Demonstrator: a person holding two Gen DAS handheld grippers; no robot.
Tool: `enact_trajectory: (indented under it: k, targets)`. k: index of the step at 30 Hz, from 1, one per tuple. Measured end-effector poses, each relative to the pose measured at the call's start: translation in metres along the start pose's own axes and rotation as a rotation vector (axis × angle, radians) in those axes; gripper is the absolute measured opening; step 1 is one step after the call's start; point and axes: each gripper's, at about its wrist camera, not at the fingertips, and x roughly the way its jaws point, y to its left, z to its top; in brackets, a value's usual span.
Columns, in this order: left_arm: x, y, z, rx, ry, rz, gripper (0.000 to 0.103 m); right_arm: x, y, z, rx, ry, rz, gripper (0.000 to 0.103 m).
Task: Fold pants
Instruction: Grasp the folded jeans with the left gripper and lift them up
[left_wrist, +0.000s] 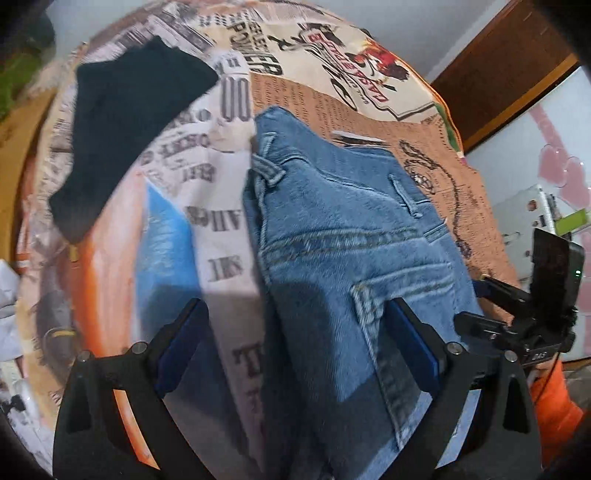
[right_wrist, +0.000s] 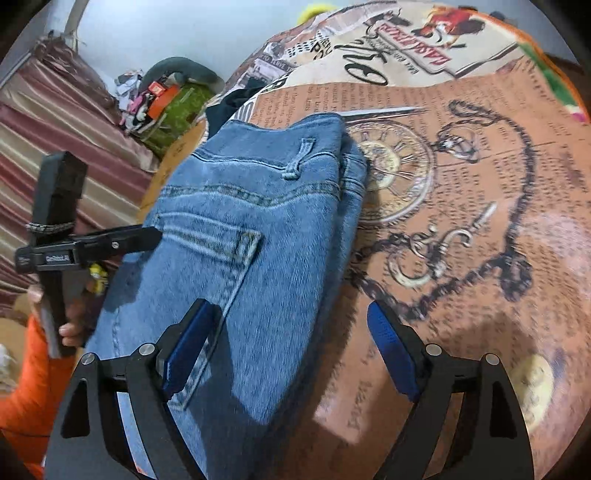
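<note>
Blue jeans (left_wrist: 351, 221) lie folded lengthwise on a printed bedspread (left_wrist: 369, 85), waistband and belt loops at the far end, a back pocket facing up. My left gripper (left_wrist: 299, 332) hovers open over the jeans' left edge, its blue pads apart and pressing nothing. In the right wrist view the jeans (right_wrist: 240, 203) run up the left half. My right gripper (right_wrist: 291, 343) stands open above their right edge, one pad over denim and the other over the bedspread (right_wrist: 461, 221). Each gripper shows at the side of the other's view.
A black garment (left_wrist: 125, 129) lies on the bedspread to the far left of the jeans. A striped cloth (right_wrist: 55, 129) and a pile of clutter with a green bag (right_wrist: 177, 107) sit beyond the bed. An orange sleeve (right_wrist: 33, 376) holds the left gripper. A wooden door (left_wrist: 509, 66) stands behind.
</note>
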Motion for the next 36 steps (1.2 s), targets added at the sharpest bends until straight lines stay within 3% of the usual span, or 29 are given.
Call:
enact_trajectory:
  k: [4,9,11,15,18,24,31,36]
  targets:
    - [0.013,-0.005,0.008,0.018,0.024,-0.061,0.094,0.014,-0.004,0.01,0.024,0.016,0.063,0.08]
    - [0.02,-0.006,0.016,-0.011,0.031,-0.141,0.071,0.02,0.0,0.02,0.042,0.043,0.095,0.062]
    - [0.02,-0.008,0.017,-0.011,0.027,-0.14,0.068,0.019,0.001,0.02,0.044,0.045,0.095,0.055]
    - [0.009,-0.017,0.014,0.034,-0.015,-0.102,0.053,0.008,0.019,0.023,-0.029,0.016,0.06,0.03]
    - [-0.005,-0.023,0.011,0.059,-0.053,-0.08,0.048,-0.003,0.039,0.026,-0.112,-0.028,0.024,0.025]
    - [-0.068,-0.025,0.008,0.099,-0.241,-0.079,0.044,-0.036,0.085,0.036,-0.246,-0.175,0.009,0.024]
    - [-0.159,-0.019,0.014,0.152,-0.515,0.006,0.044,-0.058,0.151,0.077,-0.397,-0.338,0.019,0.023]
    - [-0.194,0.004,0.031,0.136,-0.632,0.056,0.044,-0.05,0.189,0.112,-0.455,-0.396,0.022,0.023]
